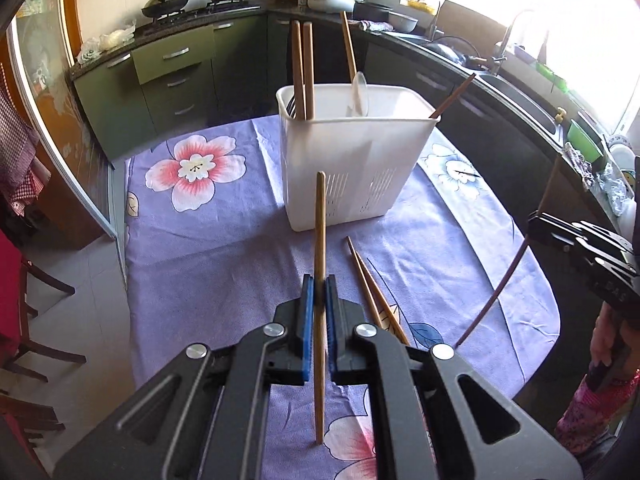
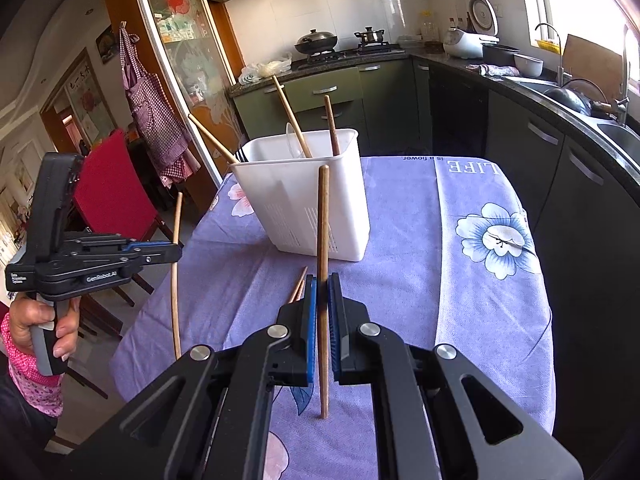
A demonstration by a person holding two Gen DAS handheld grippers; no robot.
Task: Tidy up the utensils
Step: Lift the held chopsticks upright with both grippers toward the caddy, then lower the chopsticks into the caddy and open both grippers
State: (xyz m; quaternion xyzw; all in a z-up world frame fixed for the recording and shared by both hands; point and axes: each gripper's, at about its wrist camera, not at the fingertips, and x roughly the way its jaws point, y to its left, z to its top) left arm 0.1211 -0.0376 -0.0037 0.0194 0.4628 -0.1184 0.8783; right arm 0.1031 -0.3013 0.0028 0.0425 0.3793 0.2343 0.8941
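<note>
The left gripper [image 1: 319, 285] has its blue pads pressed tight against a pale wooden chopstick [image 1: 320, 280], held upright above the table. The right gripper [image 2: 323, 284] is likewise closed on a darker chopstick [image 2: 323, 264], also standing upright between its pads.

Ahead of both sits a white plastic utensil holder [image 1: 352, 168] on the purple flowered tablecloth [image 1: 208, 240]. Several chopsticks already stand in the holder, some leaning out over its rim, along with a clear plastic spoon [image 1: 359, 94]. Two loose chopsticks [image 1: 374, 296] lie crossed on the cloth, just in front of the holder and near the left gripper.

Readable writing: the side of the left gripper, seen from the right wrist view, carries "GenRobot.AI" [image 2: 102, 279] (a smaller label beside it is too fine to read). The far edge of the cloth is printed "LIFE is a flower" [image 2: 452, 163], upside down from this side.
</note>
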